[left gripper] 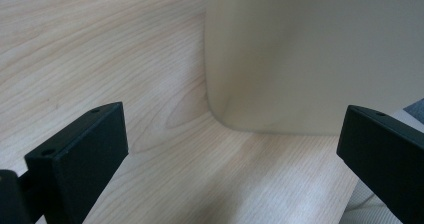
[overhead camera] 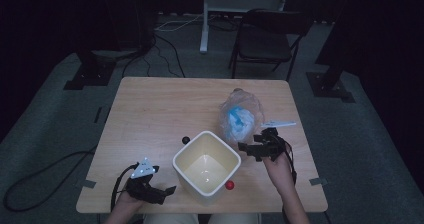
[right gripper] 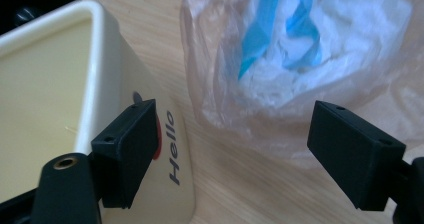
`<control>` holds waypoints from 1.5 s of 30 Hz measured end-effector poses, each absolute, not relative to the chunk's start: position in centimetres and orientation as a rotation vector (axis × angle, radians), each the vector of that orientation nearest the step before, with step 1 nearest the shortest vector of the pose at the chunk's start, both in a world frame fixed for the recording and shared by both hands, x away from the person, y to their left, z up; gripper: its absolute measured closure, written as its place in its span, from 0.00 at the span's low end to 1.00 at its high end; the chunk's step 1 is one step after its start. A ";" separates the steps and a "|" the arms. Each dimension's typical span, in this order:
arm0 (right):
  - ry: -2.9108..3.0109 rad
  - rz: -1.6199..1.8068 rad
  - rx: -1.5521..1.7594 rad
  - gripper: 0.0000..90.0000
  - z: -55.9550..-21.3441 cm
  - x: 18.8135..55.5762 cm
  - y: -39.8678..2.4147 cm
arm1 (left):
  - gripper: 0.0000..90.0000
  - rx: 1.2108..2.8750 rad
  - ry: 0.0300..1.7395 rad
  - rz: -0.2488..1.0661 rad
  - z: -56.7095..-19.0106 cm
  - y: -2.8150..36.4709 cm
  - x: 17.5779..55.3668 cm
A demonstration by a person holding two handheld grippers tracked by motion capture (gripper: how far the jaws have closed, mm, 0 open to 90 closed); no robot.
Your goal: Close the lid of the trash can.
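Nearest the person, at the table's front edge, the left gripper lies low beside the cream bin, its jaws spread wide with nothing between them. In the left gripper view, the same left gripper faces the bin's smooth outer wall and rounded lower corner, with bare wood grain between the jaws and the wall.

The bin stands open-topped at the middle of the table's near half. A red ball rests on the table touching or just beside its front right corner; a dark ball lies just beyond its far left corner.

To the right of the bin, the right gripper points toward the bin's right rim, jaws spread apart and empty. In the right gripper view, the right gripper frames the gap between the bin, whose wall bears the word "Hello", and the clear plastic bag. One jaw lies in front of the bin's printed wall.

The bag, holding crumpled white and blue material, lies just beyond the right gripper on the table's right half. A pale flat strip lies just to its right.

Farther off, a folding chair stands on the grey floor.
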State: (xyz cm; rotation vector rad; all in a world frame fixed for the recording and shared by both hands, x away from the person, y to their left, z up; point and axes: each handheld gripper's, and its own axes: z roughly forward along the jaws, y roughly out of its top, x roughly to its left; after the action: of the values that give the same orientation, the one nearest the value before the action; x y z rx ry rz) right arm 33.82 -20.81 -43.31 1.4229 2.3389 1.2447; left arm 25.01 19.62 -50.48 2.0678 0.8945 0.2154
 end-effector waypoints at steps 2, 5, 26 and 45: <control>2.353 1.237 1.429 0.22 -43.7 33.8 -20.8 | 0.01 2.074 0.888 0.221 -50.3 19.4 25.1; 2.368 1.238 1.424 0.22 -44.0 33.6 -20.7 | 0.01 2.077 0.882 0.223 -50.1 19.1 25.3; 2.416 1.302 1.436 0.25 -45.1 32.4 -21.1 | 0.00 2.112 0.883 0.270 -49.7 18.1 26.9; 2.448 1.335 1.465 0.26 -45.8 32.2 -20.5 | 0.01 2.138 0.928 0.425 -47.8 17.5 30.6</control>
State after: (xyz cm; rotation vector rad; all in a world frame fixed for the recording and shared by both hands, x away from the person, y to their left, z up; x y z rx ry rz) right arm 32.18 -20.49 -45.78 1.4650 2.4475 1.3355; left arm 30.60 17.48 -47.78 2.1381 0.9278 0.4251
